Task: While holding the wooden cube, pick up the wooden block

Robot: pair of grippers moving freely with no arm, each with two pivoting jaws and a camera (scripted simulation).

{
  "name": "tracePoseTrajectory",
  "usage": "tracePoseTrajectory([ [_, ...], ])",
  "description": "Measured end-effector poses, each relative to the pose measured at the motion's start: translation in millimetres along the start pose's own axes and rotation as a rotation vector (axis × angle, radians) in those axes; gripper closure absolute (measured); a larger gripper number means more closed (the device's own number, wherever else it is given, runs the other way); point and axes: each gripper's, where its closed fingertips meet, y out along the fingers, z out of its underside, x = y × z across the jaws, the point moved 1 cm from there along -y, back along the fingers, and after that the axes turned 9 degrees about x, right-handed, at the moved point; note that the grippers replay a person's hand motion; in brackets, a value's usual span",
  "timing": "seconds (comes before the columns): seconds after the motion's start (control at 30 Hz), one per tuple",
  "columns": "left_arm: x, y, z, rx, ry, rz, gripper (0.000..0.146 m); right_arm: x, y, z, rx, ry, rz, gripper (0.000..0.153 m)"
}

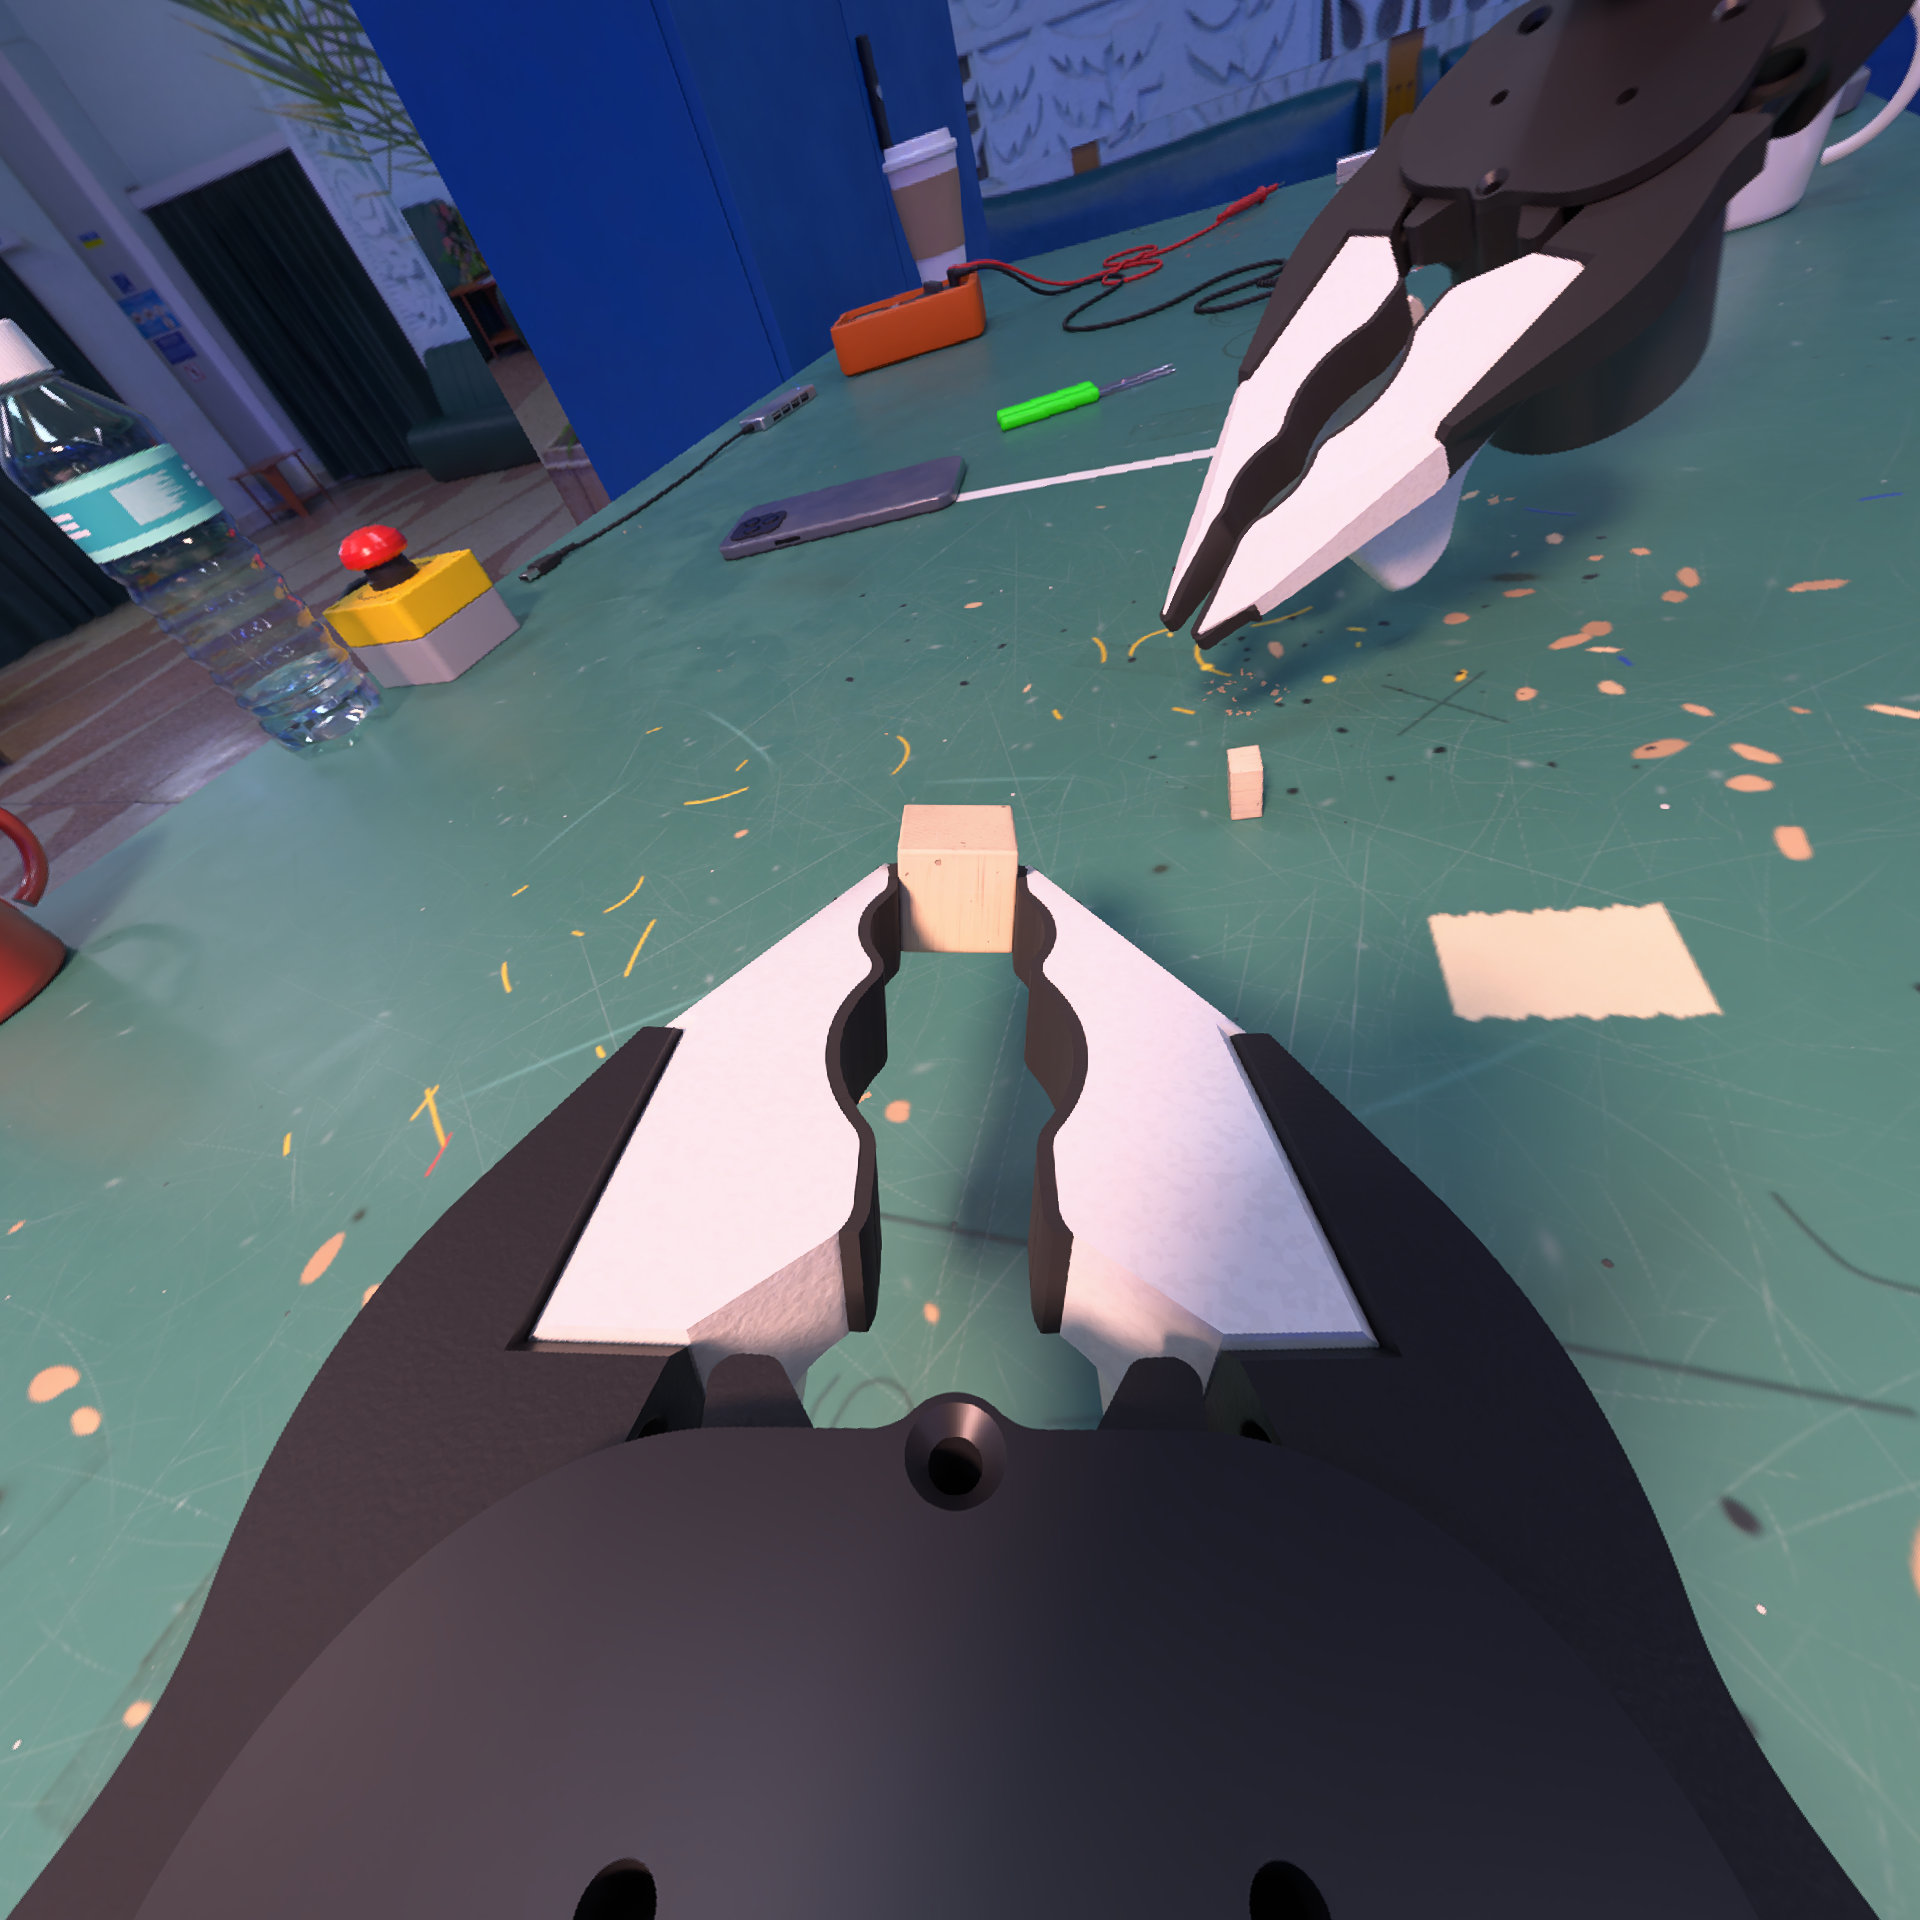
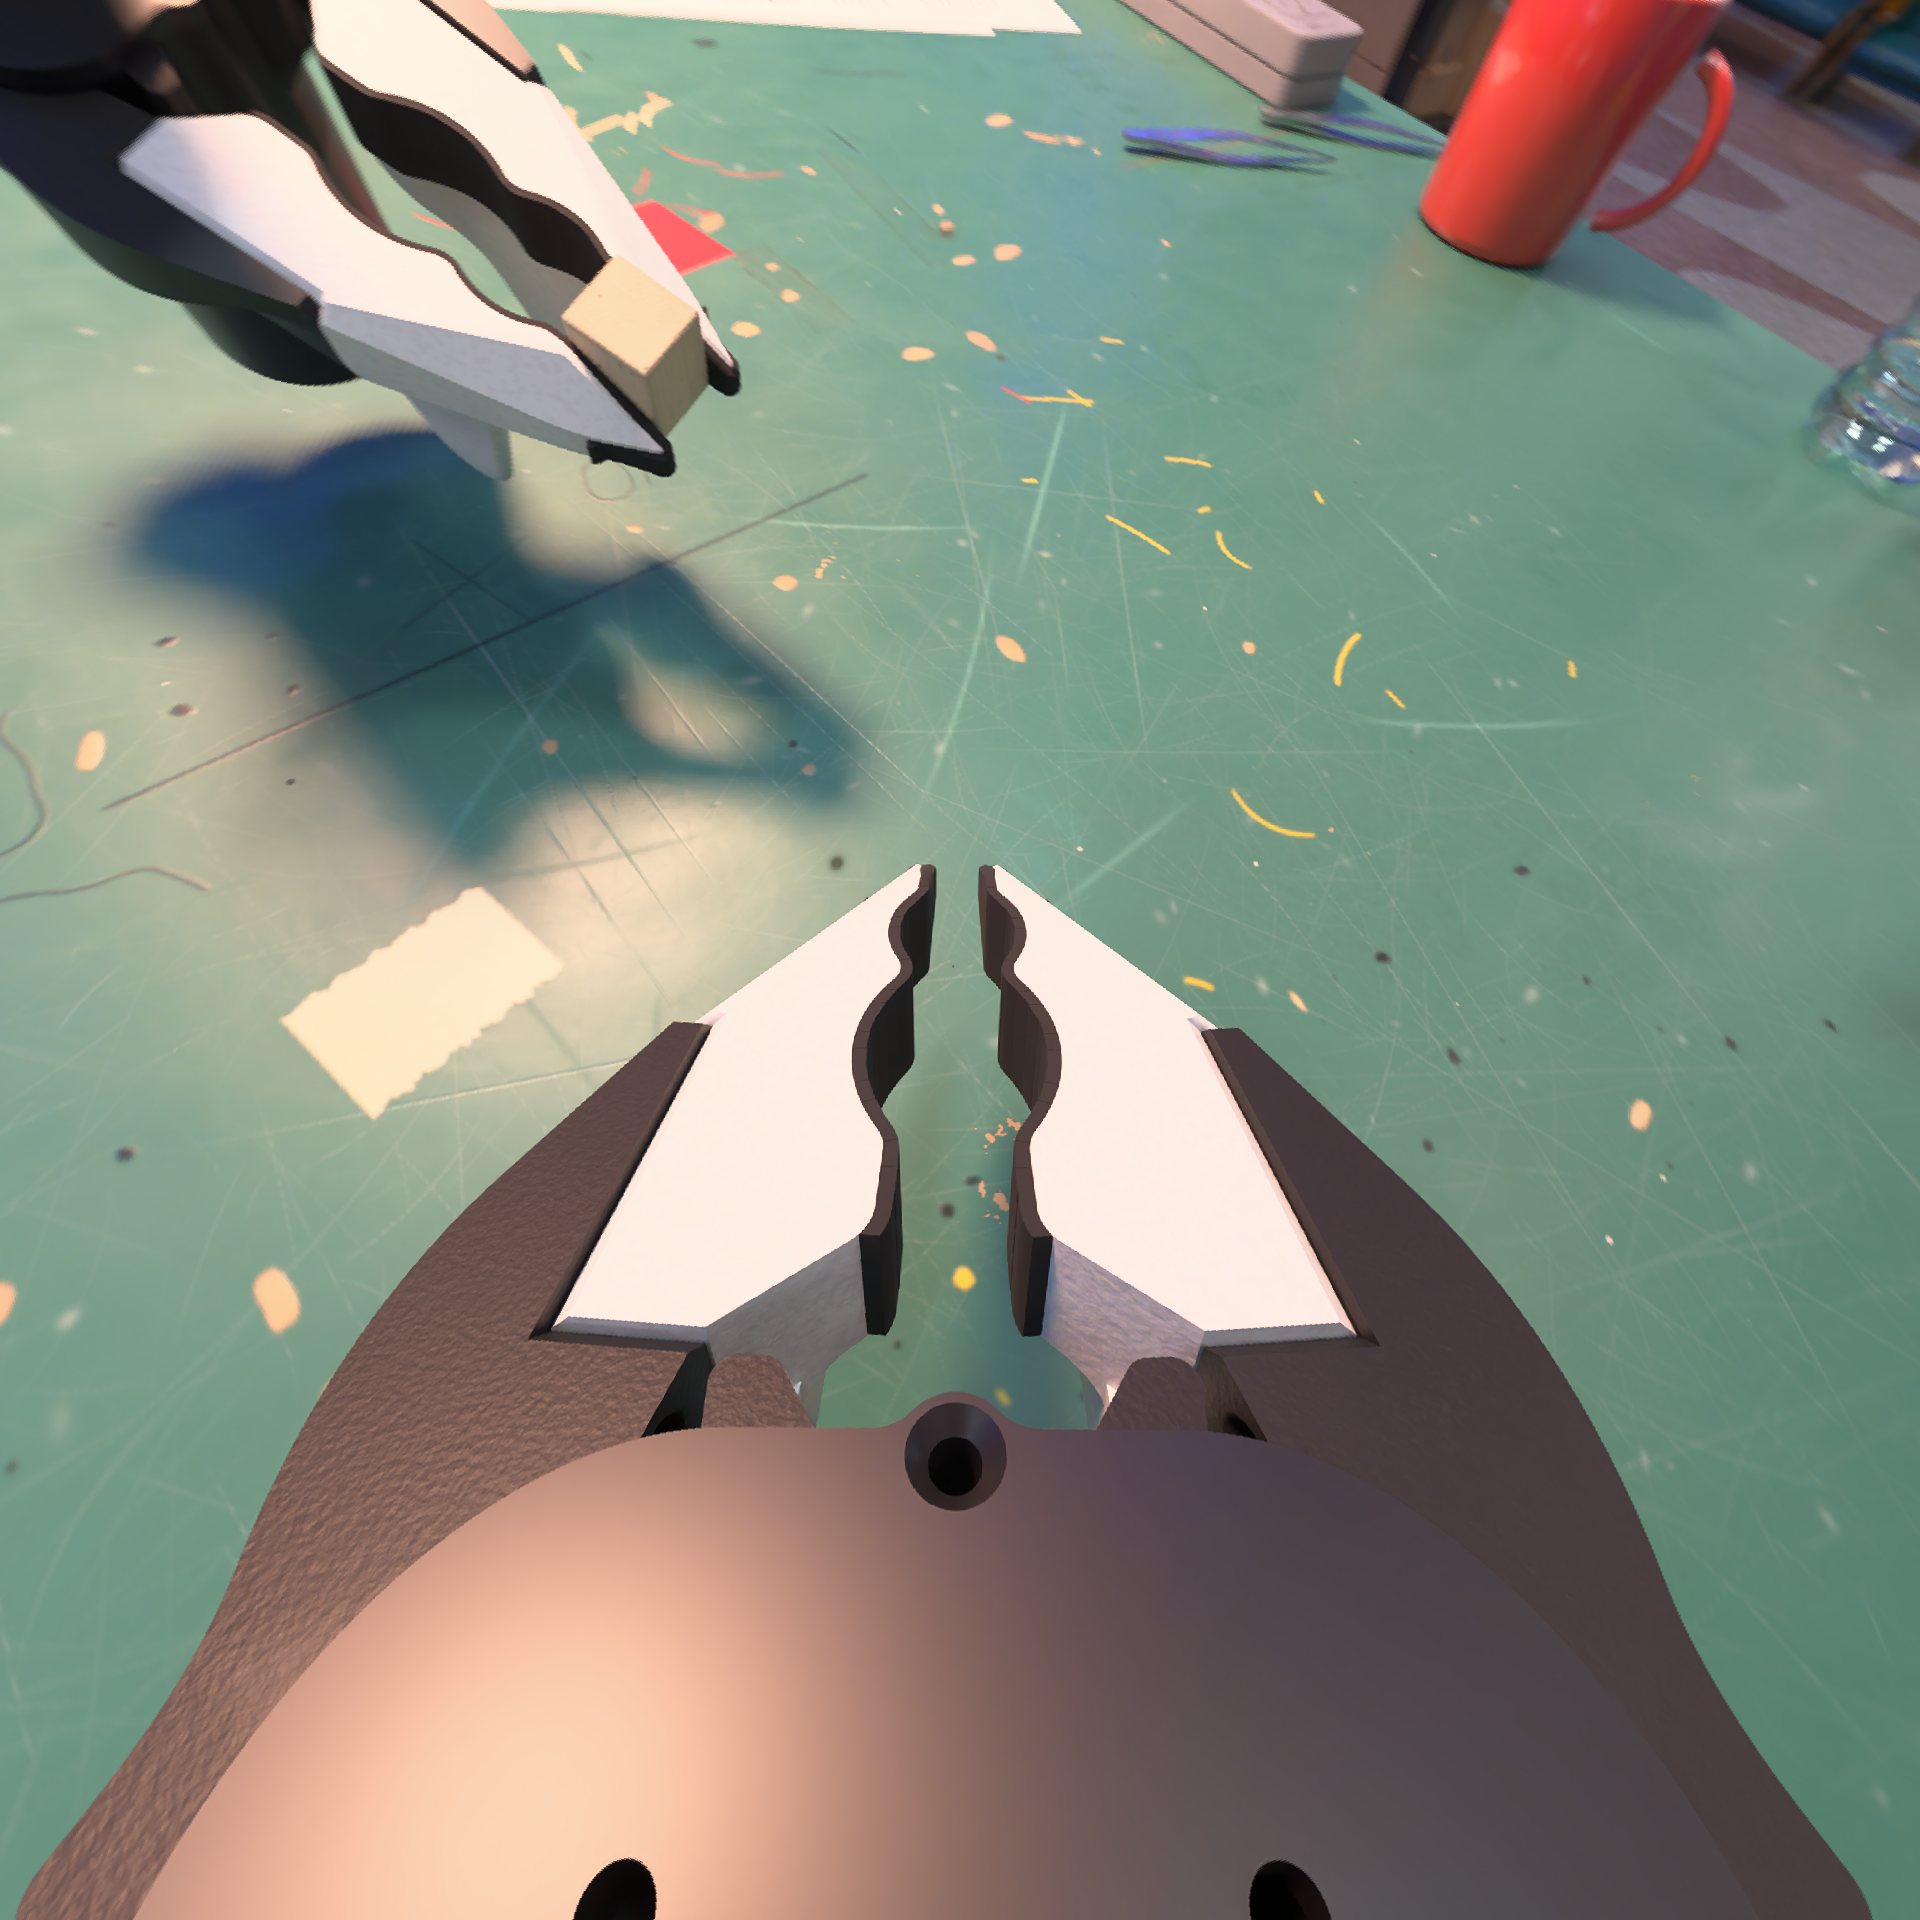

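Note:
My left gripper [image 1: 956, 883] is shut on the pale wooden cube [image 1: 956, 878], which it holds at its fingertips above the green mat; both also show in the right wrist view, the gripper [image 2: 696, 416] and the cube [image 2: 634, 338]. The small wooden block [image 1: 1245, 781] stands on the mat, right of and beyond the cube. My right gripper [image 2: 956, 883] is almost shut, with a narrow gap and nothing in it. In the left wrist view its tips [image 1: 1184, 623] hover just beyond the block. The block is hidden in the right wrist view.
On the green mat [image 1: 727, 831] lie a cream paper patch [image 1: 1569, 961], a grey phone [image 1: 847, 506], a green screwdriver [image 1: 1049, 403], an orange box [image 1: 909, 322] with cables, a yellow button box [image 1: 421, 613] and a water bottle [image 1: 177, 540]. A red mug [image 2: 1558, 125] stands at the far right.

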Motion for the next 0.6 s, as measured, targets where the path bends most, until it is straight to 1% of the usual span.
tracePoseTrajectory([
  [0.03,0.0,-0.1,0.0,0.000,0.001,0.000,0.126,1.3,0.2,-0.9,0.019,0.005,0.030,0.145],
  [0.1,0.1,-0.3,-0.2,-0.002,0.000,-0.001,0.126,8.1,0.3,-3.6,0.044,-0.031,0.073,0.147],
  [0.17,0.2,-0.3,-0.3,-0.003,-0.003,-0.001,0.126,16.4,0.3,-4.9,0.080,-0.083,0.083,0.153],
  [0.23,0.1,-0.2,-0.4,-0.004,-0.002,-0.001,0.126,21.2,0.8,-2.2,0.125,-0.139,0.076,0.153],
  [0.33,-0.4,-0.1,-0.4,-0.003,0.002,-0.001,0.126,17.6,1.2,6.6,0.189,-0.183,0.076,0.153],
  [0.4,-0.7,0.1,-0.3,-0.002,0.005,-0.001,0.126,14.4,0.5,9.5,0.194,-0.200,0.063,0.153],
  [0.6,-1.4,0.4,-0.3,-0.001,0.009,0.001,0.126,0.8,0.4,19.3,0.232,-0.196,0.097,0.153],
])
